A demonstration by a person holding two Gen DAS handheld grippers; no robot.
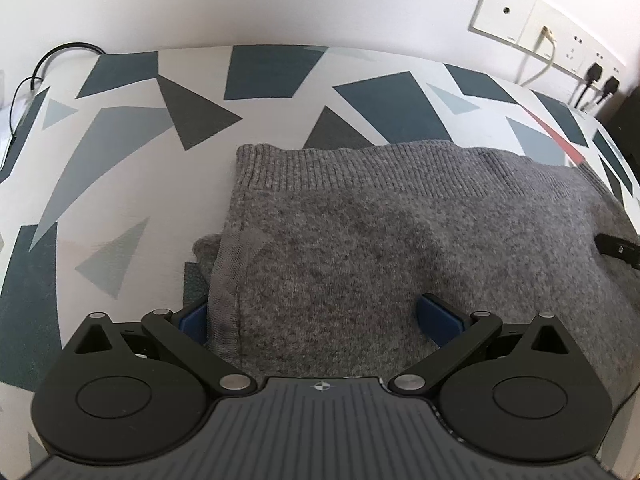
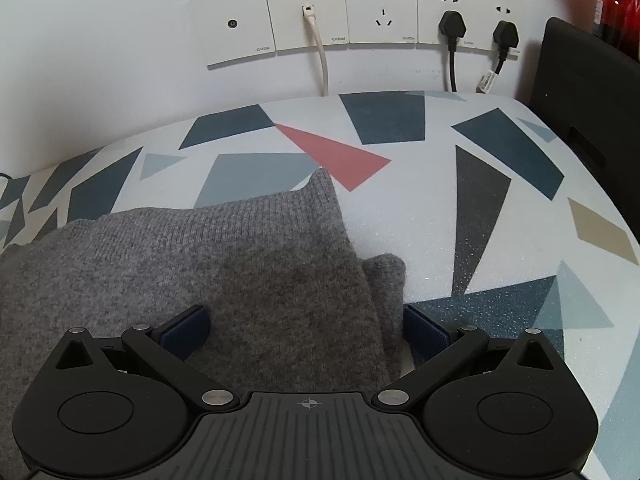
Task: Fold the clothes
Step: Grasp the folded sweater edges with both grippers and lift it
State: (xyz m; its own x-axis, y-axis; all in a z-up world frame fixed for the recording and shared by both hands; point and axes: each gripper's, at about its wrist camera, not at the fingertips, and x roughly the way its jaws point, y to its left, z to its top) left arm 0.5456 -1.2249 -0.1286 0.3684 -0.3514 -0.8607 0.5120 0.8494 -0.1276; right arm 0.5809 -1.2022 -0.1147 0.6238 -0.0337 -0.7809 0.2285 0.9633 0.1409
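A grey knitted sweater (image 1: 360,240) lies folded on the patterned table, ribbed hem toward the wall. My left gripper (image 1: 316,318) is open, its blue pads straddling the sweater's left folded edge. The sweater also shows in the right wrist view (image 2: 224,260). My right gripper (image 2: 306,330) is open, its blue pads on either side of the sweater's right folded edge. A tip of the right gripper shows in the left wrist view (image 1: 616,249) at the far right.
The table (image 2: 460,208) has a white cover with blue, grey and red shapes. Wall sockets (image 2: 360,16) with plugged cables run along the back wall. A black box (image 2: 588,92) stands at the right. Cables (image 1: 52,60) lie at the back left.
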